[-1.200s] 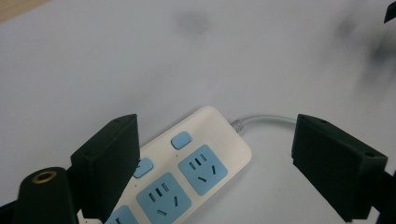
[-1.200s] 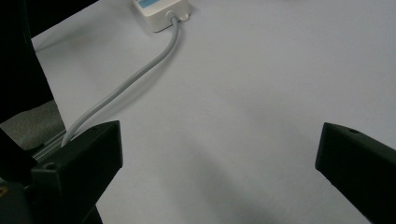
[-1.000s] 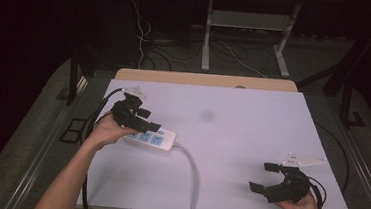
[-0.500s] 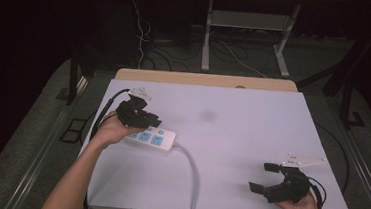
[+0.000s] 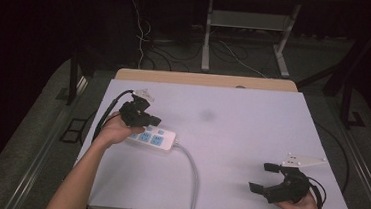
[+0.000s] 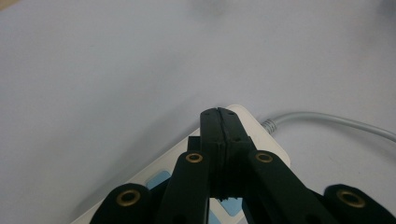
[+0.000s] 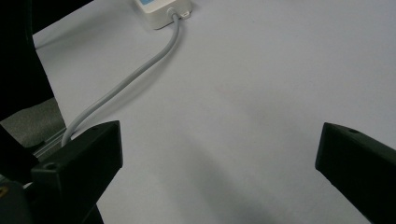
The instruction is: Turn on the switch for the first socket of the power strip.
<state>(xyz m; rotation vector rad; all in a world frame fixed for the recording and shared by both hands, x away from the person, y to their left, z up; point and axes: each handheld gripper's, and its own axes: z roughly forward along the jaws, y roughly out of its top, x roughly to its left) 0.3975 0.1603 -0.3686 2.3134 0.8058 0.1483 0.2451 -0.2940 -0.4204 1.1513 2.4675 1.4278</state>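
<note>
A white power strip point(image 5: 156, 139) with blue sockets lies at the left of the white table point(image 5: 252, 120), and its grey cable point(image 5: 193, 173) runs toward the front edge. My left gripper point(image 5: 148, 119) hovers over the strip's left end. Its jaws are shut, pressed together with nothing between them. In the left gripper view the shut left gripper point(image 6: 219, 114) points over the strip point(image 6: 266, 137) where the cable point(image 6: 336, 122) leaves it. My right gripper point(image 5: 261, 177) rests at the front right, open and holding nothing. The right gripper point(image 7: 219, 154) looks across bare table toward the strip's end point(image 7: 163, 11) and the cable point(image 7: 135, 74).
A wooden board point(image 5: 205, 80) borders the table's far edge. Behind it a metal table frame point(image 5: 243, 44) and loose wires stand on the dark floor. A faint grey smudge point(image 5: 206, 115) marks the table's middle. Black cables trail from both grippers.
My left gripper has shifted slightly to the right over the power strip and stayed shut. The right gripper has not moved.
</note>
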